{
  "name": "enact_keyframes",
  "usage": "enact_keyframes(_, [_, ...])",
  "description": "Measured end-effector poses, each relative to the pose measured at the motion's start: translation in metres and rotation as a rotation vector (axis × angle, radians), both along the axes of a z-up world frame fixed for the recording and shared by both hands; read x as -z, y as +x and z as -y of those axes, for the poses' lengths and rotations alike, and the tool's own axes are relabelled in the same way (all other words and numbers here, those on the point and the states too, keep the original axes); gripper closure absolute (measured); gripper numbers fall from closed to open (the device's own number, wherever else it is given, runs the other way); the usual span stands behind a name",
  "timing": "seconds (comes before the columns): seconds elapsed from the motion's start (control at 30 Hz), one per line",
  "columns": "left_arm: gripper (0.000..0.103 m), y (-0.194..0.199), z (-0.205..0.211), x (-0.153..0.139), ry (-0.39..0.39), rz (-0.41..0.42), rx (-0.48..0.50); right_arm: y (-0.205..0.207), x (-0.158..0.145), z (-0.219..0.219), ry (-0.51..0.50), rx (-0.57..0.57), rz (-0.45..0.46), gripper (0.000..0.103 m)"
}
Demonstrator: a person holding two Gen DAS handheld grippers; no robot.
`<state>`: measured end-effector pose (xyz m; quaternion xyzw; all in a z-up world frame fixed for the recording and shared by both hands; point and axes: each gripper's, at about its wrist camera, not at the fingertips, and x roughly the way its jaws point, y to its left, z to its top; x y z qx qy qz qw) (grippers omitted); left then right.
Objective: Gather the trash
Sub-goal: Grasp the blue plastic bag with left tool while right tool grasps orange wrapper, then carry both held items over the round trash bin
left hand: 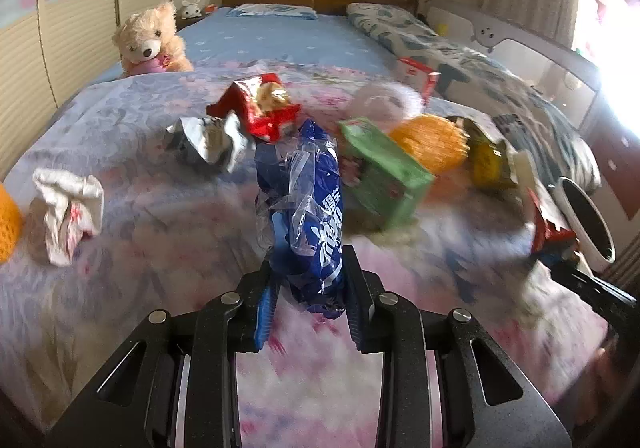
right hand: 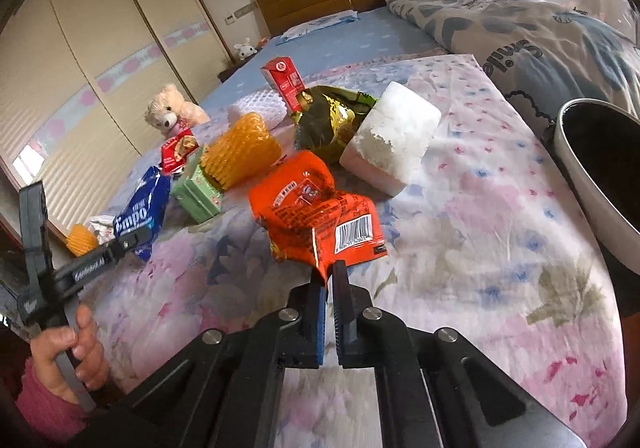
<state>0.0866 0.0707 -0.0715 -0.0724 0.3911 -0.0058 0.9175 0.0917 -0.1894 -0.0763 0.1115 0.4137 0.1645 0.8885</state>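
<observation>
My left gripper is shut on a blue snack wrapper and holds it above the flowered bedspread; the wrapper also shows in the right wrist view. My right gripper is shut on the corner of an orange wrapper. More trash lies on the bed: a green box, a red packet, crumpled paper, an orange foam net, a green-gold bag, a white foam block and a red carton.
A white bin with a dark inside stands at the bed's right edge, also seen in the left wrist view. A teddy bear sits at the far left. A folded quilt lies on the right. A wardrobe lines the left wall.
</observation>
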Motion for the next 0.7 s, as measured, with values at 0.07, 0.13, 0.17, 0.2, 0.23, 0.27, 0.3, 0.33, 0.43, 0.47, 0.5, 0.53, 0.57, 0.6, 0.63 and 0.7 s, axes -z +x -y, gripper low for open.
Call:
enact_keyframes(0.07, [0.075, -0.01, 0.008, -0.003, -0.003, 0.008, 0.023, -0.006, -0.002, 0.002, 0.001, -0.004, 0.005, 0.101])
enact_keyframes(0.13, [0.075, -0.017, 0.016, -0.007, -0.006, 0.012, 0.049, -0.01, -0.003, 0.004, 0.003, -0.004, 0.007, 0.102])
enact_keyframes(0.17, [0.075, -0.02, 0.021, -0.008, -0.009, 0.013, 0.064, -0.012, -0.004, 0.006, 0.006, -0.004, 0.007, 0.102])
enact_keyframes(0.2, [0.075, -0.022, 0.028, -0.01, -0.009, 0.015, 0.086, -0.013, -0.004, 0.007, 0.007, -0.003, 0.008, 0.102])
enact_keyframes(0.23, [0.075, -0.025, 0.035, -0.012, -0.006, 0.019, 0.109, -0.014, -0.005, 0.01, 0.007, 0.0, 0.011, 0.102])
enact_keyframes(0.27, [0.075, -0.026, 0.042, -0.014, -0.002, 0.023, 0.129, -0.016, -0.006, 0.012, 0.009, 0.004, 0.013, 0.102])
enact_keyframes(0.3, [0.075, -0.028, 0.05, -0.016, 0.001, 0.027, 0.152, -0.018, -0.007, 0.015, 0.012, 0.011, 0.017, 0.102])
enact_keyframes(0.33, [0.075, -0.028, 0.058, -0.017, 0.004, 0.028, 0.176, -0.02, -0.009, 0.017, 0.014, 0.015, 0.02, 0.102])
enact_keyframes(0.43, [0.075, -0.027, 0.079, -0.02, 0.004, 0.03, 0.238, -0.025, -0.013, 0.027, 0.015, 0.034, 0.028, 0.102])
enact_keyframes(0.47, [0.075, -0.027, 0.086, -0.021, 0.004, 0.032, 0.255, -0.026, -0.014, 0.03, 0.015, 0.039, 0.03, 0.102])
enact_keyframes(0.5, [0.075, -0.026, 0.092, -0.022, 0.004, 0.035, 0.273, -0.027, -0.015, 0.033, 0.014, 0.046, 0.032, 0.102])
enact_keyframes(0.53, [0.075, -0.025, 0.099, -0.023, 0.007, 0.036, 0.292, -0.029, -0.016, 0.037, 0.013, 0.056, 0.034, 0.102])
enact_keyframes(0.57, [0.075, -0.024, 0.105, -0.024, 0.007, 0.038, 0.307, -0.031, -0.016, 0.041, 0.013, 0.062, 0.035, 0.102])
enact_keyframes(0.6, [0.075, -0.022, 0.112, -0.024, 0.006, 0.038, 0.325, -0.032, -0.017, 0.045, 0.012, 0.068, 0.034, 0.102])
enact_keyframes(0.63, [0.075, -0.021, 0.117, -0.025, 0.006, 0.038, 0.336, -0.032, -0.017, 0.049, 0.011, 0.078, 0.033, 0.102])
enact_keyframes(0.7, [0.075, -0.018, 0.129, -0.026, 0.003, 0.036, 0.364, -0.033, -0.018, 0.058, 0.01, 0.095, 0.033, 0.102])
